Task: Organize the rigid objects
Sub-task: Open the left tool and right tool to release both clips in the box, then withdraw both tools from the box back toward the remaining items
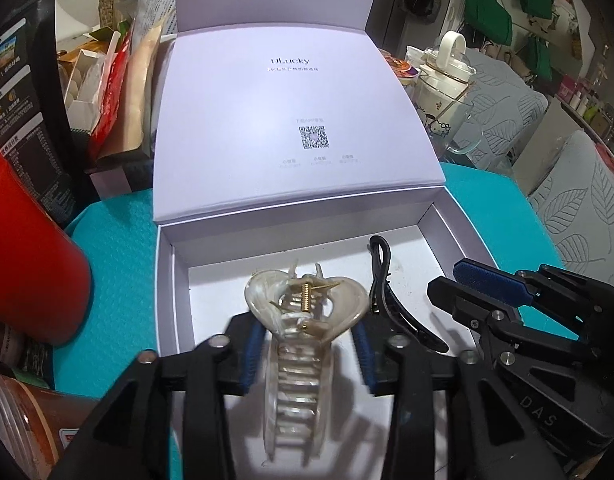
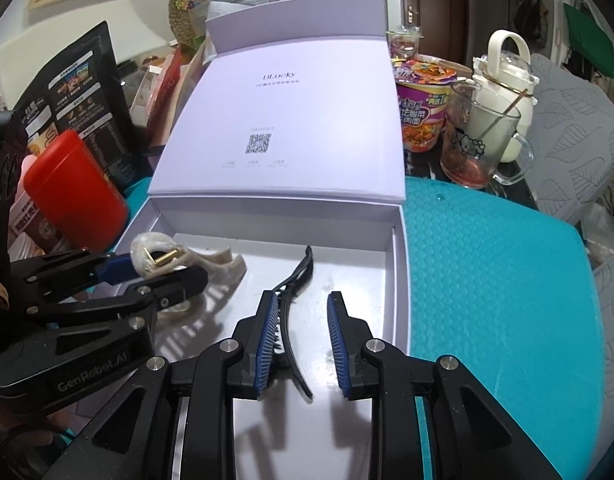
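1. Box point(image 1: 167, 280), pale lilac, biggest thing on the teal mat point(image 1: 119, 240); lid point(image 1: 299, 112) folded back and propped behind, white floor showing, walls low.

2. Left gripper point(image 1: 307, 356) over the near-left part of the box, clenched on the hair claw point(image 1: 303, 312); blue pads point(image 1: 253, 354) pressing both flanks. Seen in the right wrist view too, gripper point(image 2: 147, 270) hanging above the box floor with the claw held in the air, shadow cast below.

3. Right gripper point(image 2: 303, 332) low over the box floor, jaws spread and holding nothing; one blue pad point(image 2: 267, 344) touching or just beside the black clip point(image 2: 293, 312), the other pad well clear on the far side.

4. Hair claw: pearly cream plastic, glossy, heart-shaped at the hinge, brass spring across the middle, curved teeth pointing toward the camera. Hard and slick, so likely to skid once dropped.

5. Black clip point(image 1: 381, 280): thin, dark, long, lying flat on the box floor to the right of the claw, looped end pointing toward the lid.

6. Step in hand, judged: placing the claw into the box beside the clip already there. Next move calls for lowering to the floor, keeping clear of the clip, then opening the left jaws.
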`<state>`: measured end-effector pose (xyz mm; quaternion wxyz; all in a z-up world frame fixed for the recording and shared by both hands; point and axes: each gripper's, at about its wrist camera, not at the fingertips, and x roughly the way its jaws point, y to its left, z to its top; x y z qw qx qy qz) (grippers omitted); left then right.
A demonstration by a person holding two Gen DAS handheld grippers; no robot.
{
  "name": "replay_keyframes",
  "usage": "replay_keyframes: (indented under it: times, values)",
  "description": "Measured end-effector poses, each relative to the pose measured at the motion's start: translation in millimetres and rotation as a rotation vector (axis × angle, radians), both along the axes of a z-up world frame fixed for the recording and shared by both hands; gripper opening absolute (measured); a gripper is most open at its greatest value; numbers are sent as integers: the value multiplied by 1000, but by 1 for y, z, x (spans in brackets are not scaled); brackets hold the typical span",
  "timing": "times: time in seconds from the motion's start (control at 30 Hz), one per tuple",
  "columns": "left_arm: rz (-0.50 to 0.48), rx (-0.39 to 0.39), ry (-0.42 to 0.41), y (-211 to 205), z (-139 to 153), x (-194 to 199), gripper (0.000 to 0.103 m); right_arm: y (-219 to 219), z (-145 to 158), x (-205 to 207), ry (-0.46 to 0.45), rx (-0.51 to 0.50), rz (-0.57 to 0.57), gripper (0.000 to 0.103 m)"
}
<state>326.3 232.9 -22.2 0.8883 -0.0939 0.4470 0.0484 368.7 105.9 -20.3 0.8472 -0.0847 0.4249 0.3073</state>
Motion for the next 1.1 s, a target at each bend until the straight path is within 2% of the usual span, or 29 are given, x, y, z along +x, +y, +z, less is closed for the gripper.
replay_keyframes:
  times: [0.03, 0.1, 0.47, 0.6, 1.1]
  values:
    - [4, 5, -8, 0, 2, -1, 56, -1, 1, 0, -4, 0, -2, 26]
    - [12, 26, -33, -1, 8, -4, 60, -2, 4, -1, -11, 3, -4, 26]
    - [3, 55, -70, 1, 27, -12, 61, -5, 16, -8, -44, 17, -4, 26]
    - [14, 73, -107, 2, 40, -21, 61, -6, 22, -11, -61, 18, -8, 26]
    - [24, 86, -206, -15, 87, -60, 61, -24, 79, -48, -175, 57, -5, 26]
